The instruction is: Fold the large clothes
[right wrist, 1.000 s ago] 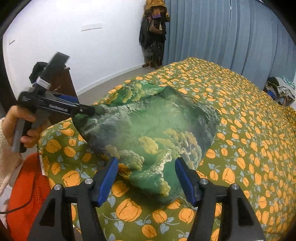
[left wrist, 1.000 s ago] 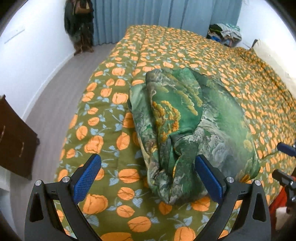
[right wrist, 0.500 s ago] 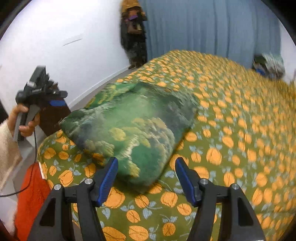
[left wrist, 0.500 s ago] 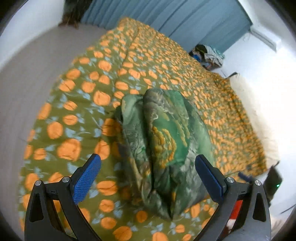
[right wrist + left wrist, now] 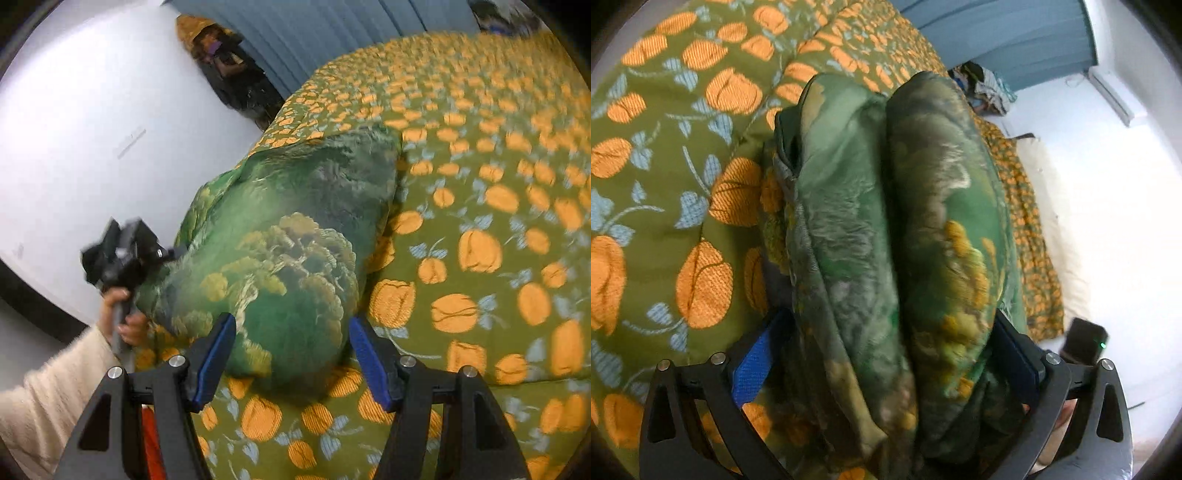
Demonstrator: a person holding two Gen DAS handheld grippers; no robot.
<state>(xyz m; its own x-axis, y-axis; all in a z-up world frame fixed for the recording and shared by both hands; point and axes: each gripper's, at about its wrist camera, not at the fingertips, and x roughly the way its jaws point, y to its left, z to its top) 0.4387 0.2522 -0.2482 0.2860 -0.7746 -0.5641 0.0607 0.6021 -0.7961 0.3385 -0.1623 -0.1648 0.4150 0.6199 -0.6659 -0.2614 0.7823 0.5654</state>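
Two tongs down at green garment bundle (image 5: 295, 236) | bundle on bedspread (image 5: 480, 206) near bed's foot corner | left tongs (image 5: 886, 354) now straddle it, grip unclear | right tongs (image 5: 291, 354) open, closer than before | judgement: folded, lift next

The bundle (image 5: 905, 229) lies on the bed (image 5: 665, 184) near its edge. In the left wrist view it fills the centre, running from the lower middle to the upper middle, its near end between the left tool (image 5: 886, 354) fingers. The curtain (image 5: 997, 33) is at upper right. In the right wrist view the bundle (image 5: 288, 240) is centre-left, the right tool (image 5: 291, 350) straddling its near end, the left tool (image 5: 122, 254) at its left side.
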